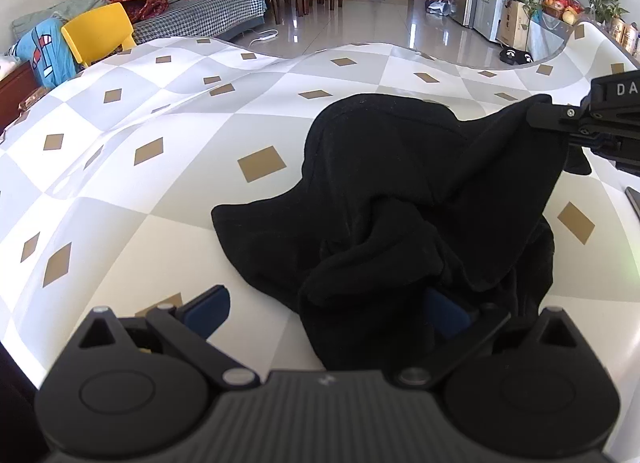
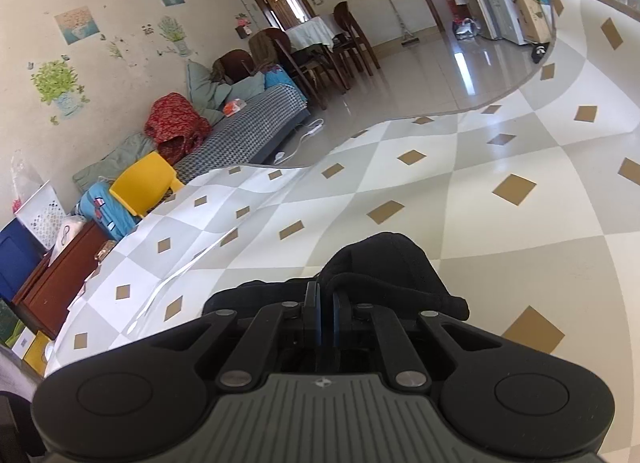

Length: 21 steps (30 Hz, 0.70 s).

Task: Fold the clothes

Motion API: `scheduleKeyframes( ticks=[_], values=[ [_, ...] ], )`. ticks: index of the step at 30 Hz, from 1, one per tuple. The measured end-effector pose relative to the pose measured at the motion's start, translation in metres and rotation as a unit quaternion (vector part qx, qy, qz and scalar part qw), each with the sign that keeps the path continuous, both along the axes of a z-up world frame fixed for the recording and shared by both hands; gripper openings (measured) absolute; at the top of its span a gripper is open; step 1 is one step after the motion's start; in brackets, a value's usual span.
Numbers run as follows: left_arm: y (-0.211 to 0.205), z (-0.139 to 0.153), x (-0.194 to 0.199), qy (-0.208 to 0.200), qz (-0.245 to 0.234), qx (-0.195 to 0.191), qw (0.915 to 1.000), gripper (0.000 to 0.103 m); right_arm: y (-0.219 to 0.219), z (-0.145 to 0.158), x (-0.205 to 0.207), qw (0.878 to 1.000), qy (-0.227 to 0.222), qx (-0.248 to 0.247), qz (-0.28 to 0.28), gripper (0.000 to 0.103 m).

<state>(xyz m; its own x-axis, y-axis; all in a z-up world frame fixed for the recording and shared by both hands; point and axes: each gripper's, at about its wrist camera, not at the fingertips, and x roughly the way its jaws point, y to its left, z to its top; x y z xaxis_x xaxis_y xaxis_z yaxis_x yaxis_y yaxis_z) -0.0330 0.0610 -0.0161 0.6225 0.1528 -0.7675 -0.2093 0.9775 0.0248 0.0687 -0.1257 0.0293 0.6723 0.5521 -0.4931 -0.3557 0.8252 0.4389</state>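
Black garment half lifted off the table

Black garment (image 1: pixel 420 199) lies crumpled at the table's (image 1: pixel 160 191) centre. Right gripper (image 1: pixel 560 119), at three o'clock, pinches one edge tight; left gripper (image 1: pixel 324 315) stands wide at six o'clock. Lift gently, shaking the bunch loose. No containers hold clothes.

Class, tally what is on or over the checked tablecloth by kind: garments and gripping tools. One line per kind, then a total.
Black garment: 1
Gripping tools: 2, the left tool and the right tool
Total: 3, all on or over the checked tablecloth
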Motion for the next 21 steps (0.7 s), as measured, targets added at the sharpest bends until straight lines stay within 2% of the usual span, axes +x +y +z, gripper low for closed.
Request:
scheduleKeyframes(
  ticks=[10, 21],
  values=[
    [0.017, 0.007, -0.011, -0.007, 0.025, -0.010, 0.9996, 0.103, 0.033, 0.013, -0.022, 0.995, -0.033, -0.012, 0.095, 0.007],
    [0.038, 0.010, -0.021, -0.010, 0.046, -0.011, 0.9988, 0.103, 0.071, -0.015, -0.035, 0.982, -0.004, -0.069, 0.177, 0.010]
  ],
)
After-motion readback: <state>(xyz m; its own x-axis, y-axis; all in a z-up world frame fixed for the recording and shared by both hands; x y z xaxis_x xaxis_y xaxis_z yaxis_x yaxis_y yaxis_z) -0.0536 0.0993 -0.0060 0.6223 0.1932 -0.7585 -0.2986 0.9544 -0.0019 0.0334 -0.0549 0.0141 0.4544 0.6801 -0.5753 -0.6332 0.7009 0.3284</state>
